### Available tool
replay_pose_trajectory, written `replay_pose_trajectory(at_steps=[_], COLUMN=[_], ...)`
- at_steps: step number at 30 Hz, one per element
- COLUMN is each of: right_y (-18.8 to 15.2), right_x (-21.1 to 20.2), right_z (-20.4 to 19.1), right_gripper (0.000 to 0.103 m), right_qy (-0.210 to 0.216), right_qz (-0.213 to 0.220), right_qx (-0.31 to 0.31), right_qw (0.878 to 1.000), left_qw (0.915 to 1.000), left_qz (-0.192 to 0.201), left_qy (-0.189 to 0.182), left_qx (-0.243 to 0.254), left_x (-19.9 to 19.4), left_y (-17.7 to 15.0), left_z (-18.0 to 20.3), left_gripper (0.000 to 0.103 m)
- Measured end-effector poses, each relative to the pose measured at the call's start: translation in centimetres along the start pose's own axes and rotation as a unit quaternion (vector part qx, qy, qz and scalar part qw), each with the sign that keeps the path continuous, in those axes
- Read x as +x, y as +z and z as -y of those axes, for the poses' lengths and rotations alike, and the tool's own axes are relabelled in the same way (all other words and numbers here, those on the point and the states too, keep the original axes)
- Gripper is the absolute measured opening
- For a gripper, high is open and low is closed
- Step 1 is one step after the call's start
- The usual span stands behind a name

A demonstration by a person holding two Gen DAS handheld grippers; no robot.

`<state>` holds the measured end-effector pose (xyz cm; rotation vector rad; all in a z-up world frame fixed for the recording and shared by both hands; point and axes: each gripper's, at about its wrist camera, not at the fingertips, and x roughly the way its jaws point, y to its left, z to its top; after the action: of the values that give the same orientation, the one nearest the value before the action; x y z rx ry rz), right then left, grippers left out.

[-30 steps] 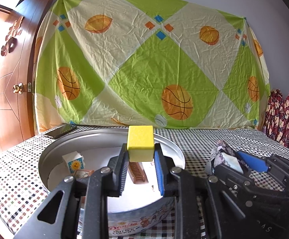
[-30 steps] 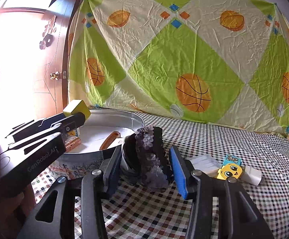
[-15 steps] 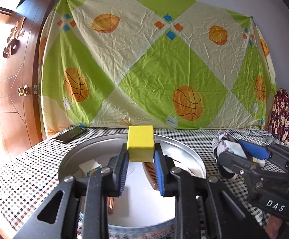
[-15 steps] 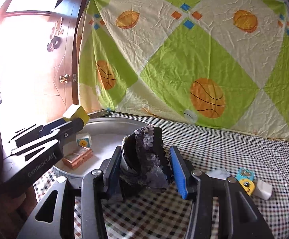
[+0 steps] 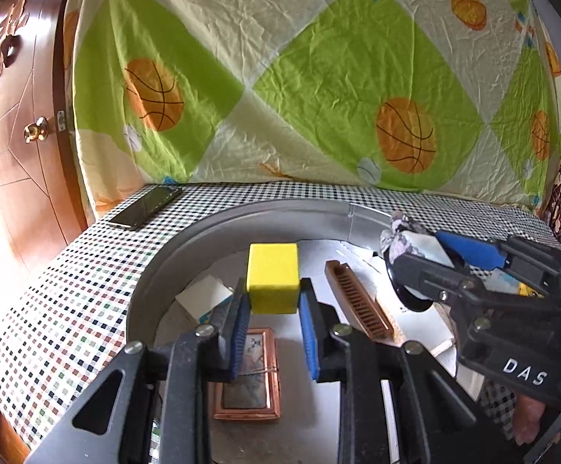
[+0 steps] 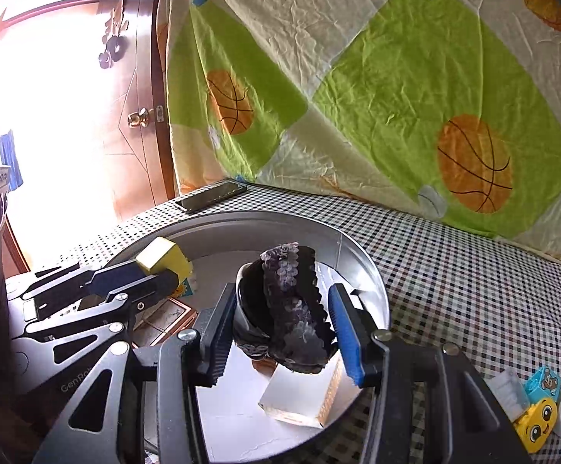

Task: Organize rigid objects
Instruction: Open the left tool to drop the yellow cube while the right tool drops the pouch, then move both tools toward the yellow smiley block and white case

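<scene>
With both loads carried over the round silver metal tin [image 5: 242, 212], the left hand-held gripper [image 5: 272, 311] is clamped narrow on a yellow foam cube [image 5: 272, 276], blue pads pressing its two side faces low down so most of the cube stands proud of the tips; probably gripped low to leave the top clear for release. The right hand-held gripper [image 6: 278, 326] holds a black sequinned pouch-like object [image 6: 288, 309] between its pads at mid opening, the wider span matching the bulkier item. Both point down into the tin, which sits on the checked-cloth surface [image 6: 473, 290]. Already inside: a brown ribbed comb-like bar [image 5: 359, 301], a copper-framed rectangular case [image 5: 247, 386], a small white printed cube [image 5: 203, 295] and a white box [image 6: 300, 398] below the pouch. A yellow smiley toy block [image 6: 537, 421] and pale pieces beside it lie outside, well apart from the tin, so judged unfinished. A dark phone [image 5: 145, 207] lies near the surface's far edge.
</scene>
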<state>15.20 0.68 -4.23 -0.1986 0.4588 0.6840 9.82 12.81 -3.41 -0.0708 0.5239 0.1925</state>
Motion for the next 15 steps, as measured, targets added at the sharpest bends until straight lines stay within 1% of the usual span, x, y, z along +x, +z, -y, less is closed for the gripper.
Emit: replay_pose_trajectory(at_steps=[3,5,7,8,10,12,15], right_y=[0.2,0.3,0.3,0.3,0.3,0.2,0.0], right_x=[1.1,1.4,1.1,0.9,0.4,-0.3,-1.7], right_z=[-0.4,-0.6,-0.7,-0.7,-0.3,0.2,1.1], right_gripper=[0.051,0.052,0.053,0.056,0.06,0.065,0.066], right_qy=[0.008,0.018,0.015,0.013,0.012,0.008,0.001], right_qz=[-0.014,-0.016,-0.007,-0.004,0.0,0.006,0.013], right_qx=[-0.005,0.001,0.005,0.008,0.016,0.023,0.036], right_qw=[1.0,1.0,1.0,1.0,1.0,1.0,0.999], left_qw=[0.9999,0.9996,0.9987,0.9981,0.9977,0.9977,0.9977], left_qz=[-0.004,-0.001,0.005,0.012,0.018,0.025,0.032], left_qy=[0.014,0.03,0.051,0.06,0.064,0.062,0.057], left_qx=[0.005,0.0,-0.002,-0.001,-0.006,-0.015,-0.019], left_x=[0.4,0.3,0.0,-0.3,-0.7,-1.1,-1.7], left_y=[0.3,0.5,0.6,0.5,0.5,0.5,0.5], left_z=[-0.1,-0.4,-0.7,-0.8,-1.0,-1.3,-0.9], left_gripper=[0.023,0.027,0.047,0.05,0.065,0.074,0.082])
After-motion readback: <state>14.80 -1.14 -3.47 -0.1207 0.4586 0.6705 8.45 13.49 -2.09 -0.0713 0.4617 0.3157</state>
